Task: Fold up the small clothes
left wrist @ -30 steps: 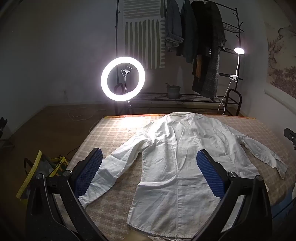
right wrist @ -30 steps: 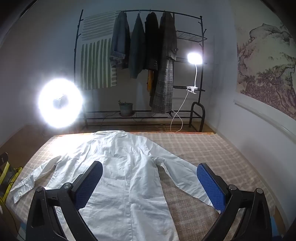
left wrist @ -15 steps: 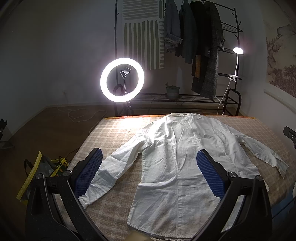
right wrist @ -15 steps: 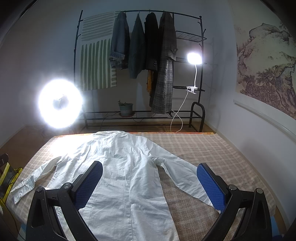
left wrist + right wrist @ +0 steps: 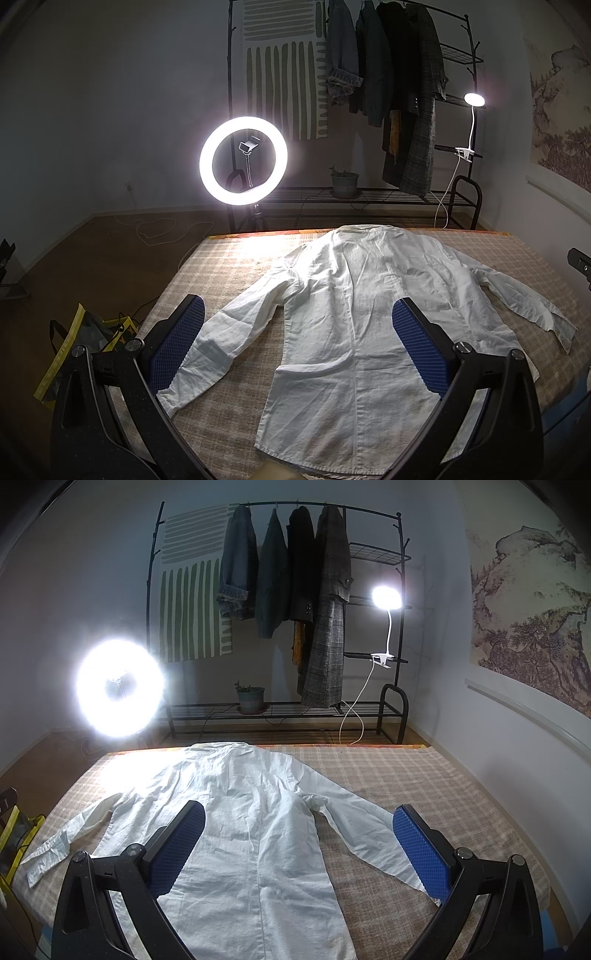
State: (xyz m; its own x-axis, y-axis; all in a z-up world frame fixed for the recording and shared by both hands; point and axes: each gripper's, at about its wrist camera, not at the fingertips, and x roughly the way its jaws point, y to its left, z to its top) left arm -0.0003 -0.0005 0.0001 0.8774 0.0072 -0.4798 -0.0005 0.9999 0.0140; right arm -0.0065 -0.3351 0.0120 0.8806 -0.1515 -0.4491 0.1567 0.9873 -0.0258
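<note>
Left tongs (image 5: 297, 345) view drifted slightly: ring light (image 5: 243, 160) and shirt (image 5: 354, 314) shifted marginally leftward.

Both tools share one build. The left gripper (image 5: 295, 339) has two matte black arms with a faint speckle, each widening toward the camera into a broad frame with a tall rounded slot cut through it. Its fingers (image 5: 177, 343) carry blue pads with a fine dimpled grid, set on the inner faces. Round silver-grey screw heads sit on the arms just behind the pads, two on each arm. The right gripper (image 5: 299, 847) looks the same: black arms, blue textured fingers (image 5: 421, 849), matching screw heads behind the pads.
</note>
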